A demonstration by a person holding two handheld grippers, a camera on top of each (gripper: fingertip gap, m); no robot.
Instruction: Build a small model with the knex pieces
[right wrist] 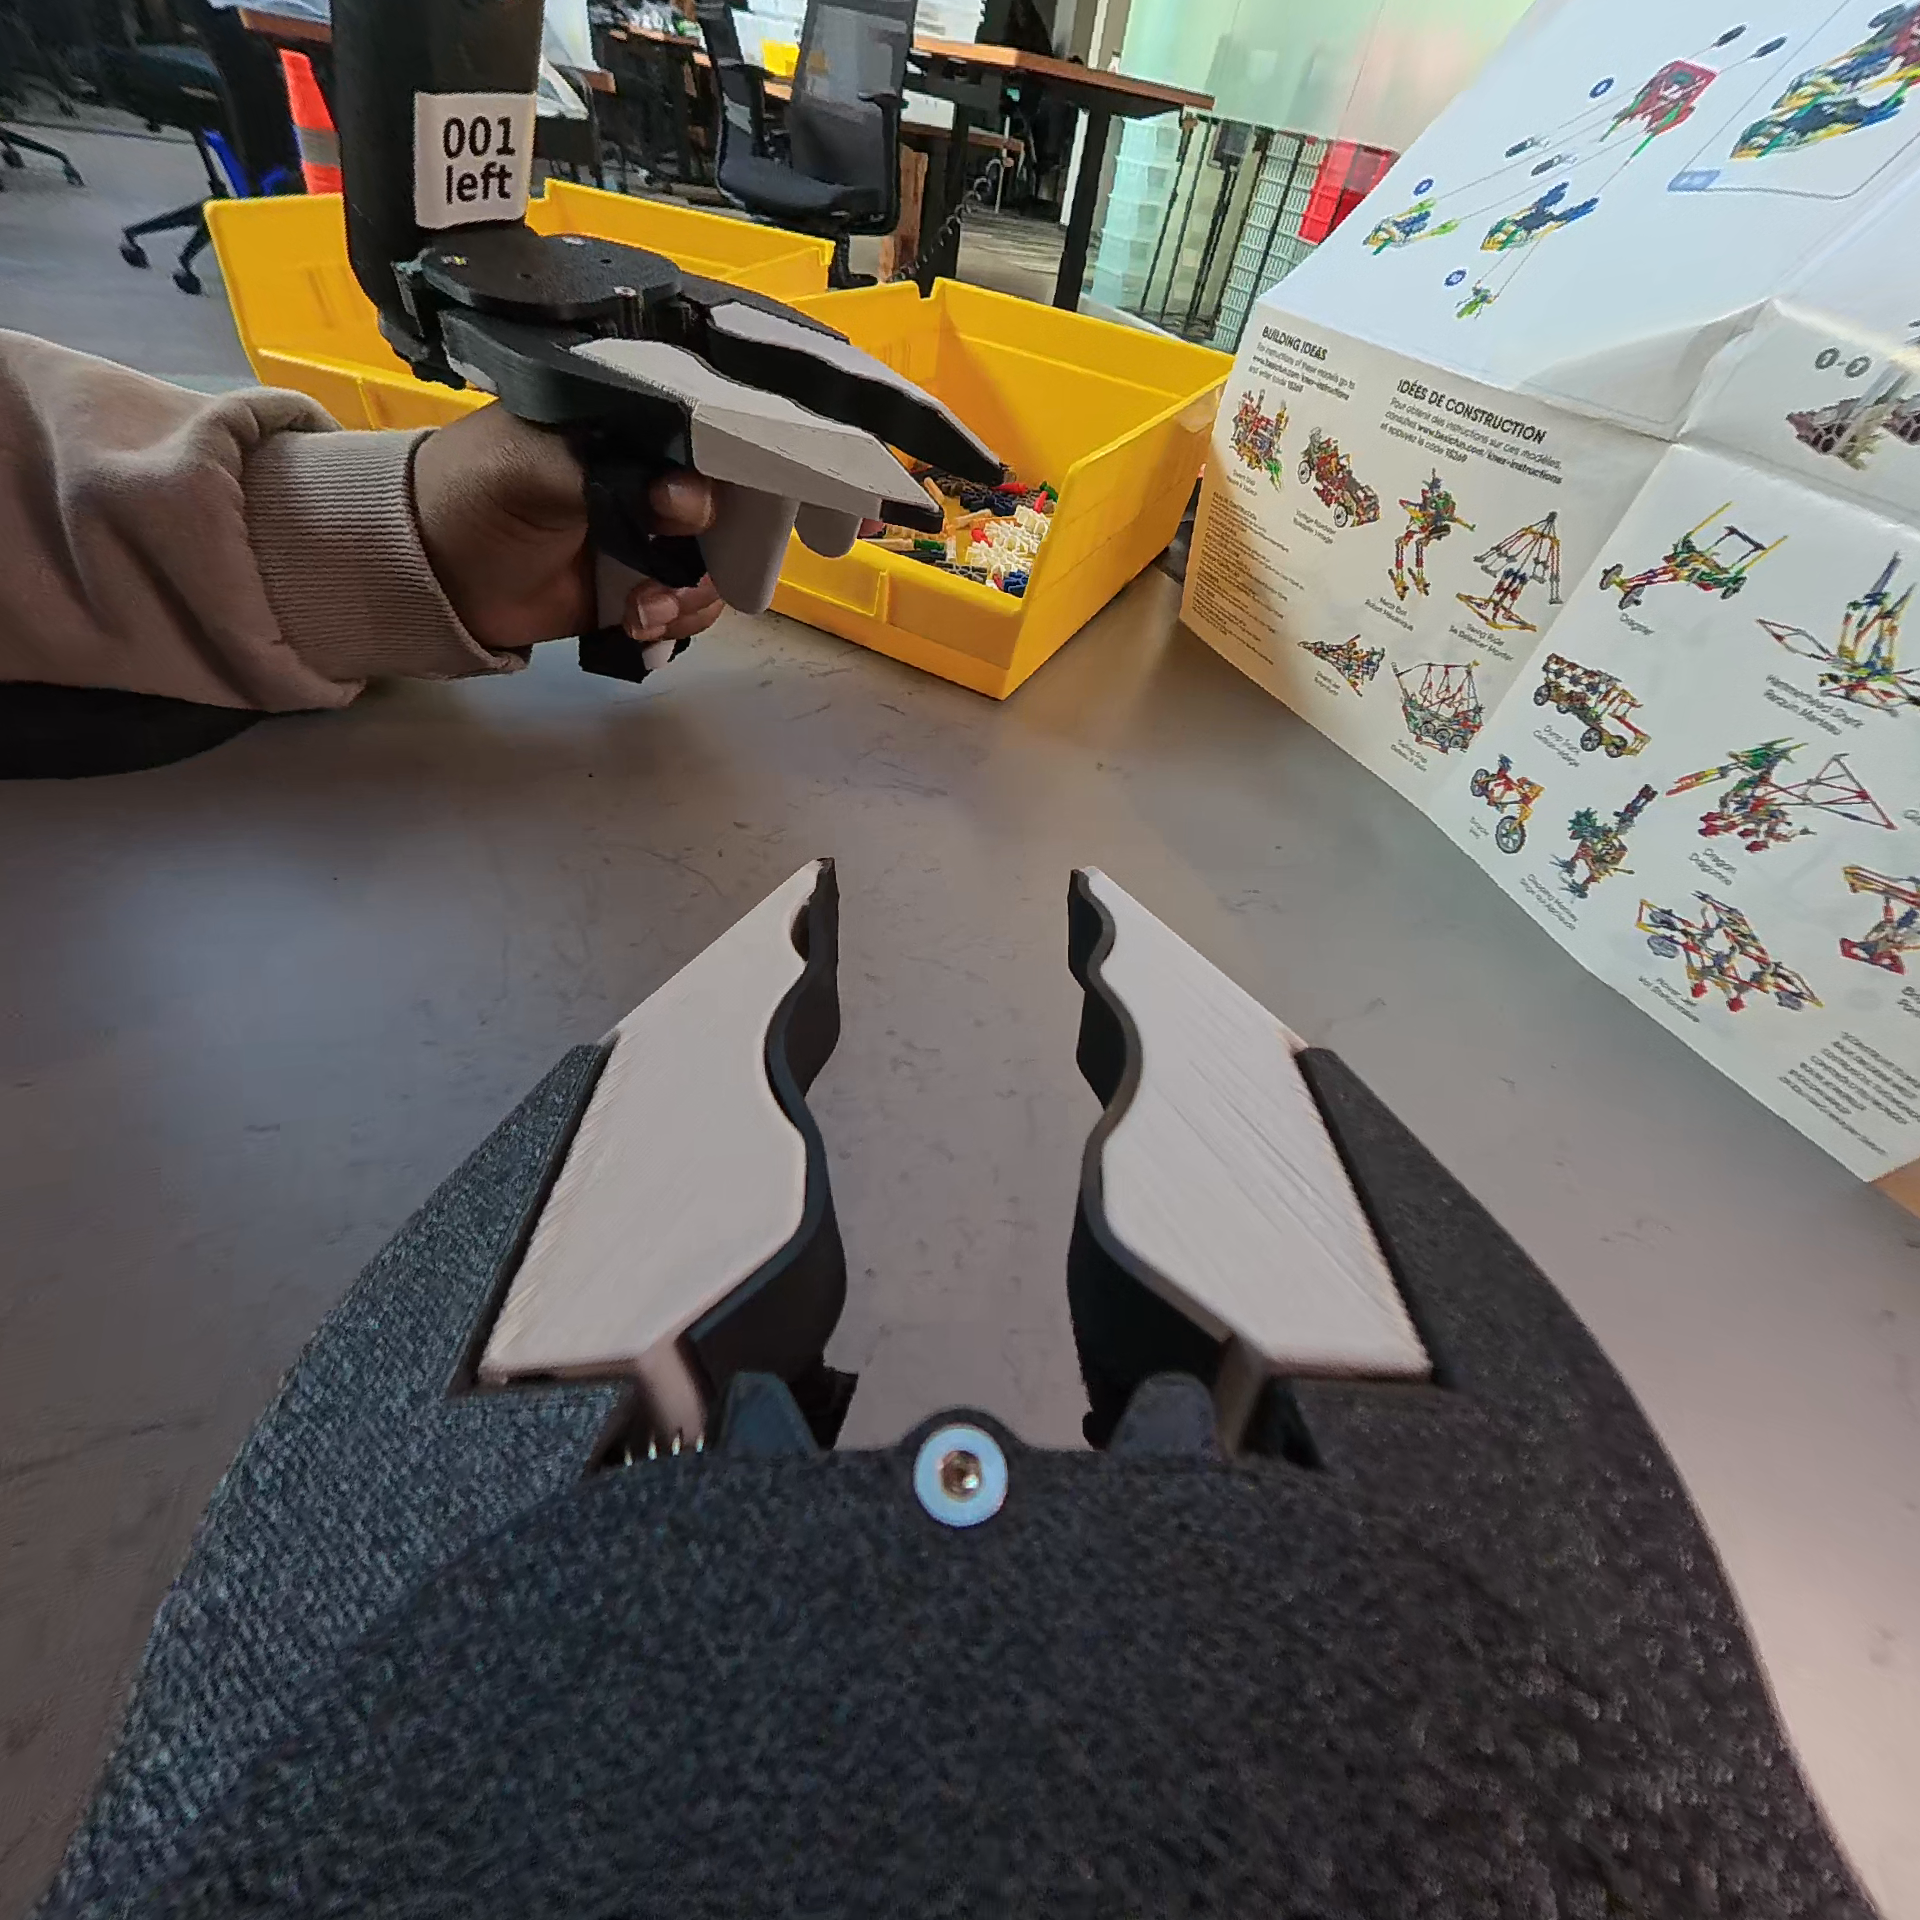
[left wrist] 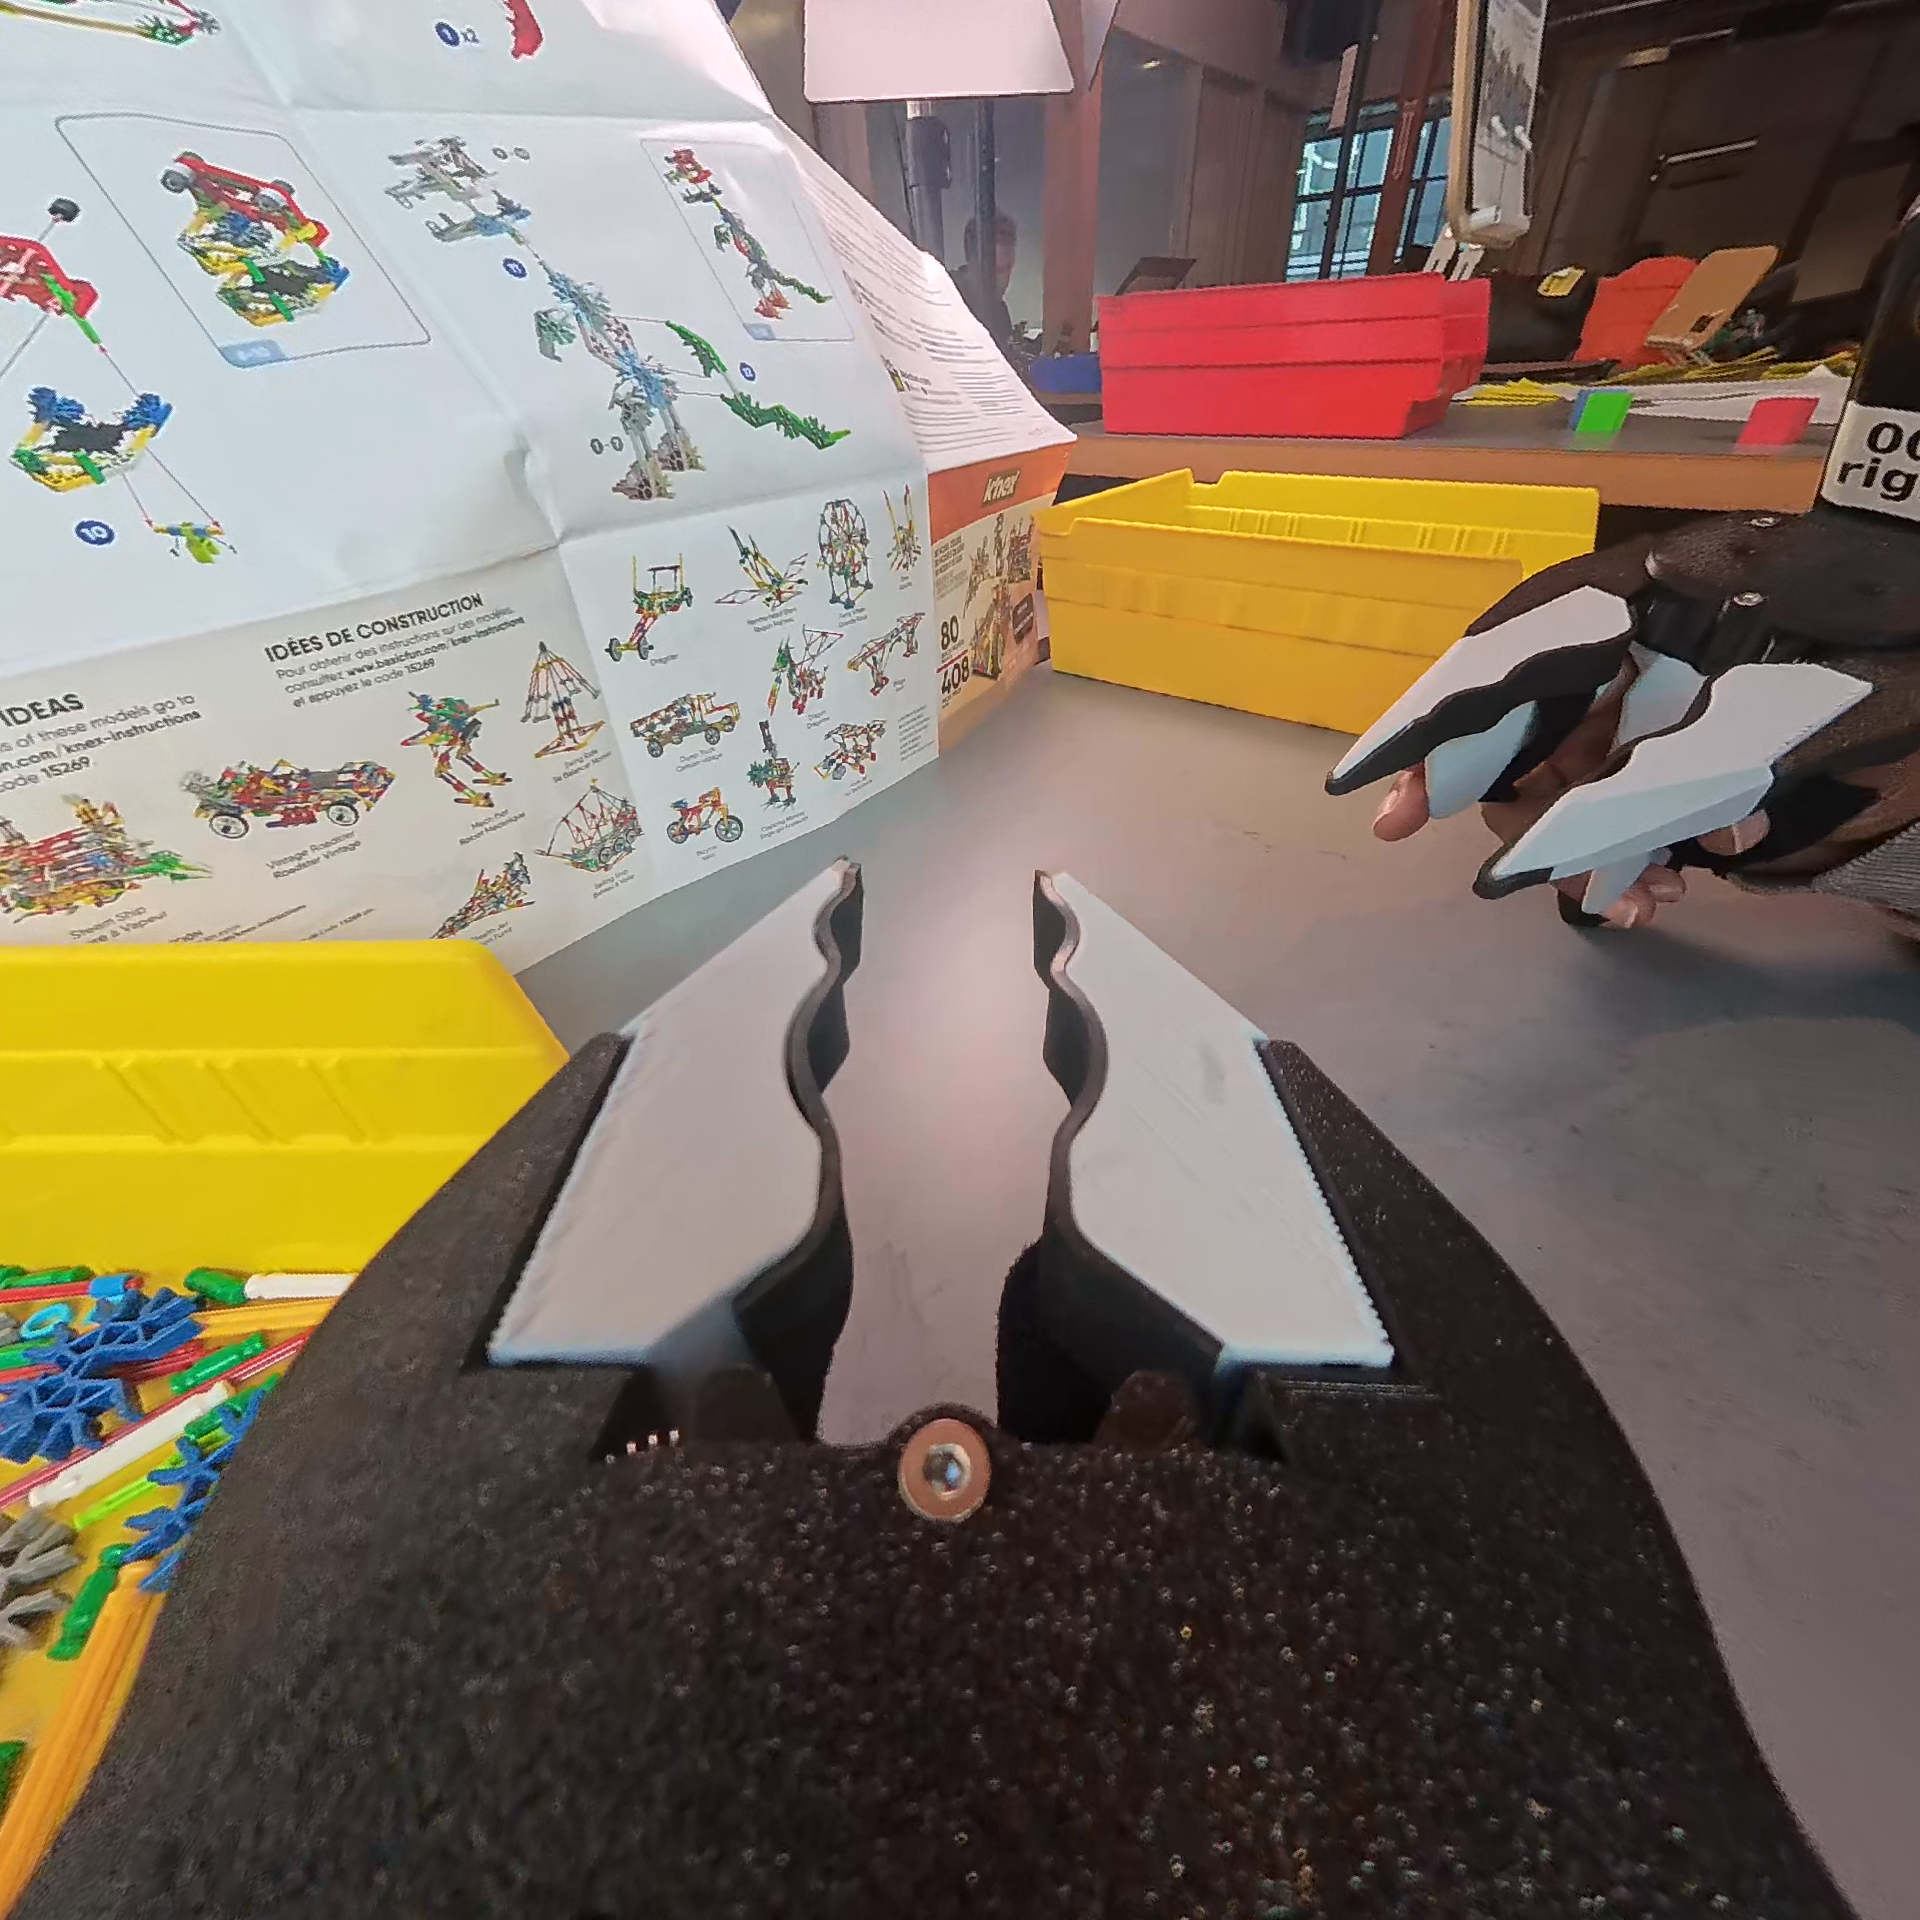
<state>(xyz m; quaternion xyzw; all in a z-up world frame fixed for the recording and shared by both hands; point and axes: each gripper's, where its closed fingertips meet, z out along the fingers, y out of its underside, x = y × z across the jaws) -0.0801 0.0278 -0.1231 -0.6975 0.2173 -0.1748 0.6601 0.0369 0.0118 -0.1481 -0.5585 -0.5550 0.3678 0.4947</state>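
Grey bench, left wrist view: the left tool hovers low over bare surface, fingers spread with nothing between them, pointed at the foot of a folded instruction sheet. That sheet is propped upright against an orange toy box, apparently so its diagrams face the worker. A yellow bin sits just beside the tool on its left; below it, a yellow bin of construction pieces, rods and connectors loose inside, lies within easy reach. Farther right, an empty yellow bin, red bins behind it, and the right tool, hand-held above the bench.

Right wrist view: right tool spread, empty, over bare bench. Left tool, gripped by a hand in a beige sleeve, hangs over the parts-filled bin. Instruction sheet stands near on the right.
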